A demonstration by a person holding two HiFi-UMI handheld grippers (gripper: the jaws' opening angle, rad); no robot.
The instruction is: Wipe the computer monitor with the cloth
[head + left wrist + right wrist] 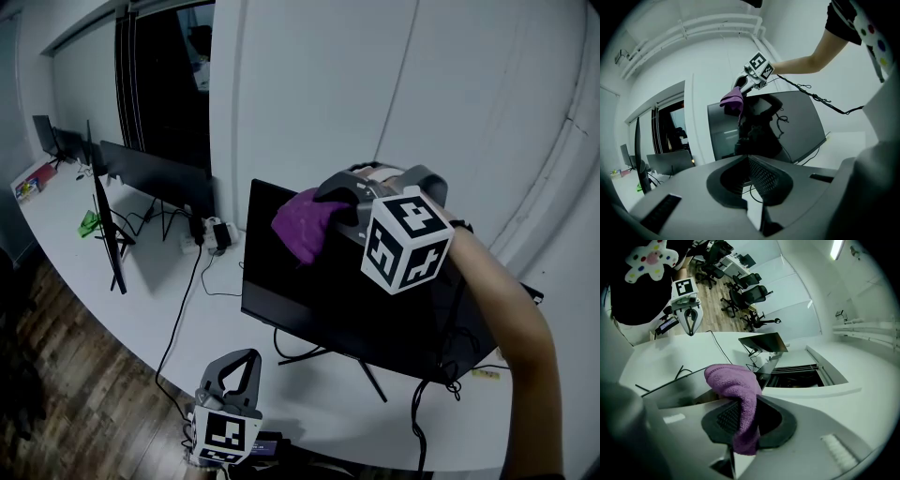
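A black monitor (319, 300) stands on the white desk (178, 319), its dark screen facing me. My right gripper (339, 208) is up at the monitor's top left corner, shut on a purple cloth (302, 225) that hangs against the screen's upper edge. In the right gripper view the cloth (733, 385) bulges out between the jaws over the monitor's top edge (677, 388). My left gripper (246, 361) is held low at the desk's front edge, shut and empty. Its view shows the monitor (797, 126), the cloth (732, 100) and the right gripper (743, 86) from below.
Two more dark monitors (155, 173) (105, 220) stand at the left of the desk, with a power strip (211, 234) and cables between them. A green item (89, 223) lies far left. Wooden floor (75, 375) lies below. A white wall rises behind.
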